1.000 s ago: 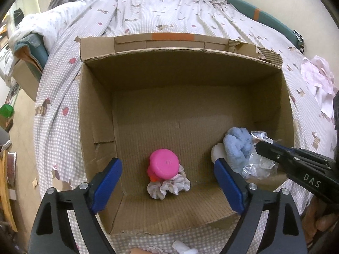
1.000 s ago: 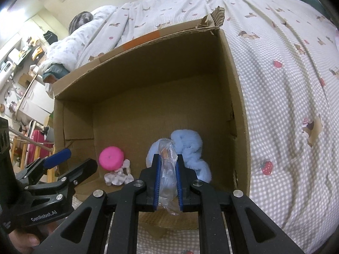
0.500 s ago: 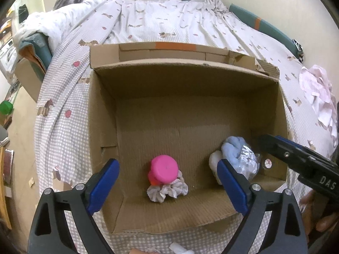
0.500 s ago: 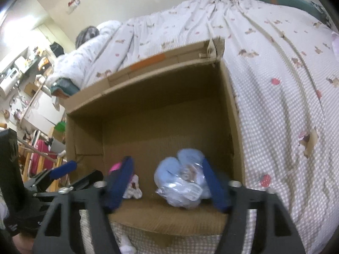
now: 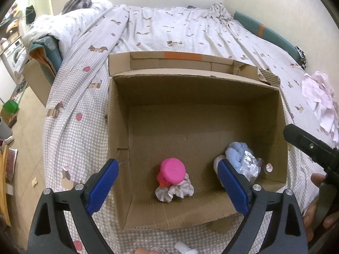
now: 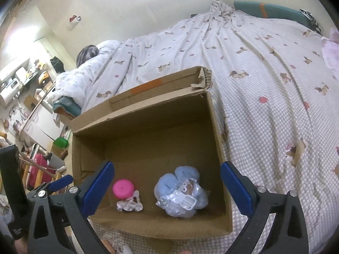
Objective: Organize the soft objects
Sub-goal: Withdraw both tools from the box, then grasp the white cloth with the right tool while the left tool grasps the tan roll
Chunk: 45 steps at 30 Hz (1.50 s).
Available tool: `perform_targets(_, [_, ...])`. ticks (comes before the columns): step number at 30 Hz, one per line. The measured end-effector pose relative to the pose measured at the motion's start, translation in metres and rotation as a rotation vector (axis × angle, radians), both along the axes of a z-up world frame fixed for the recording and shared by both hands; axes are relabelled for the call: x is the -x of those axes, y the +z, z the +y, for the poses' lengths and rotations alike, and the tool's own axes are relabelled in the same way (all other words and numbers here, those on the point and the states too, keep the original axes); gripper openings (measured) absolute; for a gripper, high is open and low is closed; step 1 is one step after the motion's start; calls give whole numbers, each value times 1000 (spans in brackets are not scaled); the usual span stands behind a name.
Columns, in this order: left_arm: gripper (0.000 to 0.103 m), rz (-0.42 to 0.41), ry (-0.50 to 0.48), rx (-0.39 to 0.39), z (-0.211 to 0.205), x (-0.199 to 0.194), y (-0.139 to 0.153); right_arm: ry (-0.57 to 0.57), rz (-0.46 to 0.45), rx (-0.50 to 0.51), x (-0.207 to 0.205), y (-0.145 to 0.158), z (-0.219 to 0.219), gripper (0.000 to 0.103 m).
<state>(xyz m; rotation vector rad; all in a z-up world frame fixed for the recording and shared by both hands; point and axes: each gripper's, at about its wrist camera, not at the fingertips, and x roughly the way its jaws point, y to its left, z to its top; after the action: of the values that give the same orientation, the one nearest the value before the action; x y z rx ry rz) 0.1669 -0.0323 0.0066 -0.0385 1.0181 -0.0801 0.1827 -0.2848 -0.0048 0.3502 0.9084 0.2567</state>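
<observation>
Both the left claw [image 5: 167, 185] and the right claw [image 6: 167, 187] hang spread and empty above the box [image 5: 118, 127] on the bed [image 5: 169, 31]. The blue plush [image 6: 186, 174] with its plastic bag [image 6: 178, 203] lies inside beside the pink toy [image 6: 123, 188]. The next soft item could miss, since the box rests on yielding bedding and may tip if nudged.

Both claws are showing black plastic frames, blue finger pads and silver screw heads: the left claw [image 5: 168, 187], the right claw [image 6: 167, 189]. Bare skin is showing on the right hand [image 5: 317, 209].

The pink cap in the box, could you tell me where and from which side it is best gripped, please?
Probably across the round rim of the pink cap, coming straight down from above: its flat top faces up, and the scrunchie against its near side crowds any low approach there.
</observation>
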Motion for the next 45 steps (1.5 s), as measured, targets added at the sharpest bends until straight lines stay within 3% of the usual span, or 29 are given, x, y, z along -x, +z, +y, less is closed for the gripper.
perform_targets(15, [94,9,-9,-51,5,19,5,0,9,-27,22,9,-1,103])
perform_targets(45, [94,34,66,-23,37,93,12,102,59,0,92,2,25,103])
